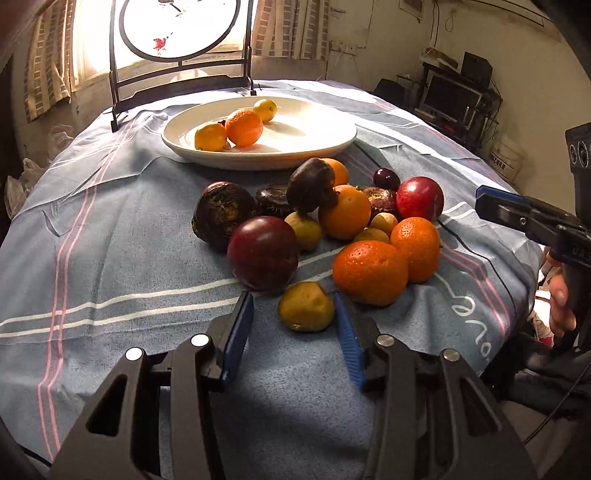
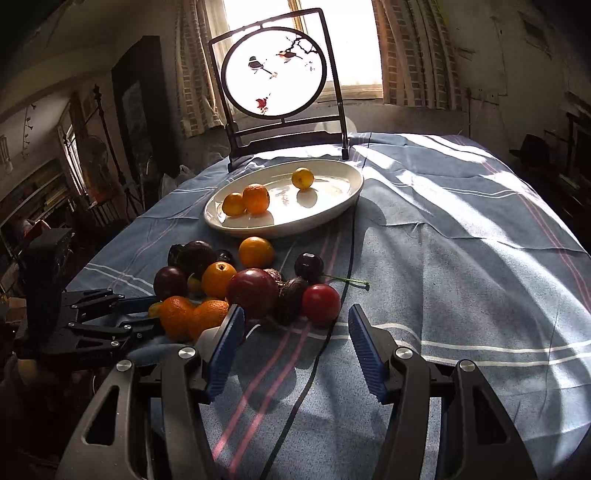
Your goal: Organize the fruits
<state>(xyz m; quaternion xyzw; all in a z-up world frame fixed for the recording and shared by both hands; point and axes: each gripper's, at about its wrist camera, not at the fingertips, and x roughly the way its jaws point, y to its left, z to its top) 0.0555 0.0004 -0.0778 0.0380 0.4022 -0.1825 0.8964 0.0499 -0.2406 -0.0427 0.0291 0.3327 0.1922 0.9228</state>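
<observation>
Left wrist view: small yellow-green fruit (image 1: 306, 306) lies between the wide-spread left tongs (image 1: 293, 308), touching the right-hand blade.

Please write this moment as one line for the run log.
left gripper: open around small yellow-green fruit | right gripper: open, empty | white oval plate: three fruits | pile on blue striped cloth

Screen (image 1: 177, 29) top cut off; small fruits (image 2: 194, 283) mostly hidden in pile.

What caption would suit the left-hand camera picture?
The open left gripper closes in on a small yellow-green fruit beside the pile, with three fruits already on the white plate.
</observation>
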